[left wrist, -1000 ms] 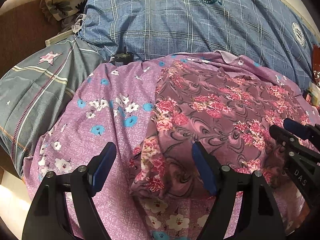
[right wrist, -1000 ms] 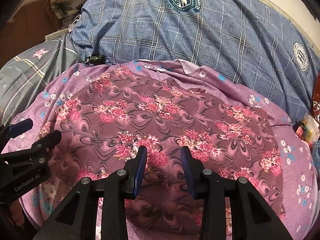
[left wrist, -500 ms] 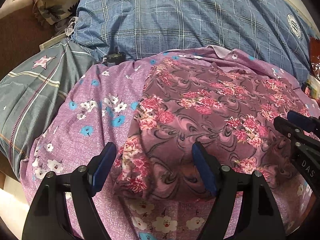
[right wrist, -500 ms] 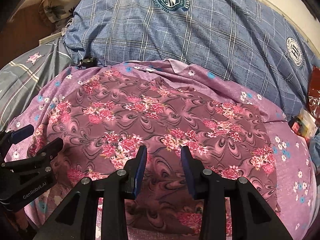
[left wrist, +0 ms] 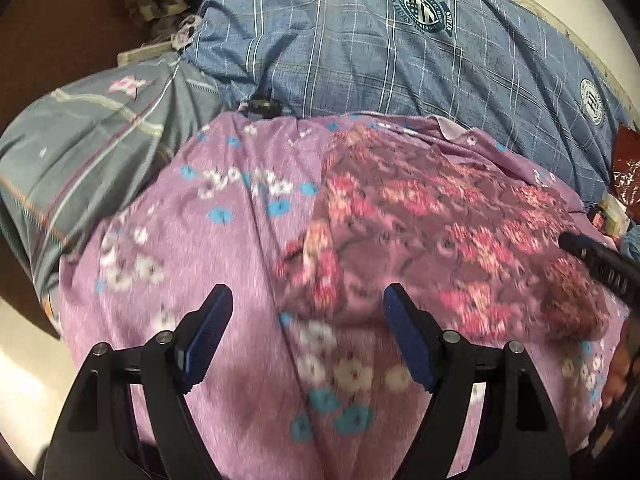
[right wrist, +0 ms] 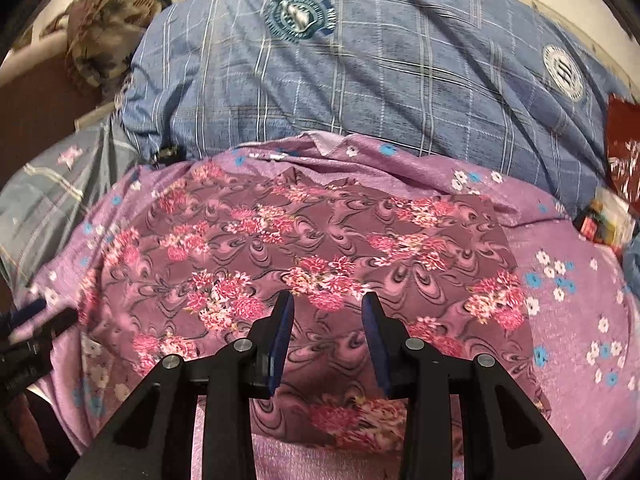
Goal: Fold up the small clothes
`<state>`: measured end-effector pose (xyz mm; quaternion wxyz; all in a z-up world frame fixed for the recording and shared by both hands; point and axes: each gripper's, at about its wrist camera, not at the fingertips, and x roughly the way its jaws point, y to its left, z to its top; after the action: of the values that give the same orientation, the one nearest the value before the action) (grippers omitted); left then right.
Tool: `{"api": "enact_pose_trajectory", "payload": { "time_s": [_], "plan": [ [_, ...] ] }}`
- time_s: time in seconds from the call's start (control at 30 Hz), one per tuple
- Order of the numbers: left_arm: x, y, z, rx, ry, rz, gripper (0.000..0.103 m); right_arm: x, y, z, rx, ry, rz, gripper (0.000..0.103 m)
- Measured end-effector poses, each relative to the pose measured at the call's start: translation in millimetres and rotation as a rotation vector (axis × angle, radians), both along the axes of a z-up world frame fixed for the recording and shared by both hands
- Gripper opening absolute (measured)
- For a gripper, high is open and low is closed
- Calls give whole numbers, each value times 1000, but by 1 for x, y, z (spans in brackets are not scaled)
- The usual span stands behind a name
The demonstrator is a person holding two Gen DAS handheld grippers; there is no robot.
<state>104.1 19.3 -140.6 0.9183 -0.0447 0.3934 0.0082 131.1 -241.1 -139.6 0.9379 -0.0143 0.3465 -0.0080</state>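
Observation:
A small mauve garment with pink flowers (right wrist: 320, 248) lies spread flat on a lilac floral sheet (right wrist: 580, 320). In the left wrist view the garment (left wrist: 440, 232) is blurred and lies to the right. My left gripper (left wrist: 306, 332) is open wide and empty, over the sheet (left wrist: 200, 240) near the garment's left lower corner. My right gripper (right wrist: 326, 332) is open and empty, above the garment's near middle. Its dark body (left wrist: 600, 260) shows at the right edge of the left wrist view. The left gripper (right wrist: 28, 332) shows at the left edge of the right wrist view.
A blue checked pillow (right wrist: 360, 80) lies behind the sheet. A grey striped pillow (left wrist: 80, 152) is at the left. A camouflage cloth (right wrist: 100, 40) is at the far left corner. Red packets (right wrist: 620, 140) sit at the right edge.
My left gripper has moved left and back off the garment, now over the sheet beside its corner. My right gripper has drawn back a little. Both stay open.

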Motion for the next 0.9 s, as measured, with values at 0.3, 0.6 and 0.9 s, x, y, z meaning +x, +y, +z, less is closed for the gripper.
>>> {"api": "enact_pose_trajectory", "payload": {
  "time_s": [0.3, 0.6, 0.9],
  "plan": [
    [-14, -26, 9, 82, -4, -13, 78, -15, -2, 16, -50, -75, -24, 37],
    [-19, -47, 16, 133, -9, -23, 78, -25, -5, 27, -82, -126, -18, 37],
    [-20, -68, 19, 169, -17, -44, 78, -32, -21, 36, -50, -151, -33, 37]
  ]
}}
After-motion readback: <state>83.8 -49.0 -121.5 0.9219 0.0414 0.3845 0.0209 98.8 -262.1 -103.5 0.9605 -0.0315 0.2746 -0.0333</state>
